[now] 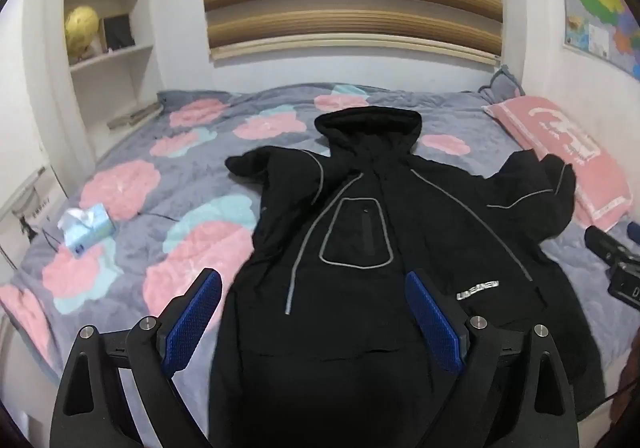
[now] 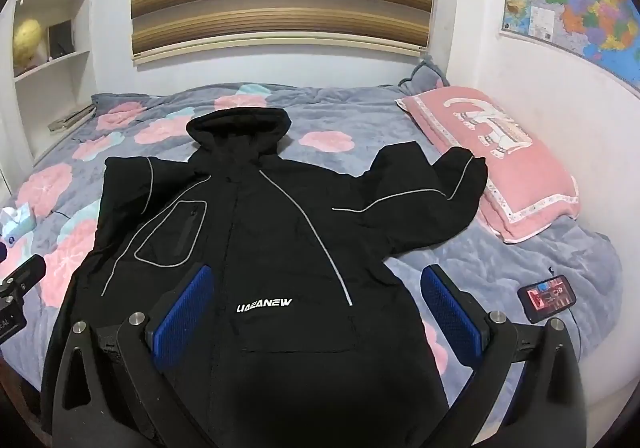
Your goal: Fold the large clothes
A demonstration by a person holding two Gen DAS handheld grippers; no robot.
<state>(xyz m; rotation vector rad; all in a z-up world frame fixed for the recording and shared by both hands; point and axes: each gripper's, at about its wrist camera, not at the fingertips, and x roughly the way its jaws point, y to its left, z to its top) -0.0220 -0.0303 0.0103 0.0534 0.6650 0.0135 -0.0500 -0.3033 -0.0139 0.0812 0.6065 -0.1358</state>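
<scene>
A black hooded jacket [image 1: 360, 248] [image 2: 272, 232] with grey piping and white lettering lies front up on the flowered bed cover, hood toward the far wall. One sleeve is bent in at the left shoulder. The other sleeve [image 2: 432, 188] reaches out to the pink pillow. My left gripper [image 1: 314, 280] hovers open above the jacket's lower left part, nothing between its blue pads [image 1: 192, 324]. My right gripper [image 2: 318, 276] hovers open above the lower right part, over the lettering, also with nothing between its blue pads [image 2: 452, 320]. Each gripper's body shows at the other view's edge.
The grey bed cover [image 1: 168, 184] with pink and blue flowers fills the scene. A tissue pack [image 1: 86, 228] lies on the left, a pink pillow [image 2: 492, 156] on the right, a phone [image 2: 546, 296] near the right edge. A bookshelf [image 1: 108, 28] stands at the far left.
</scene>
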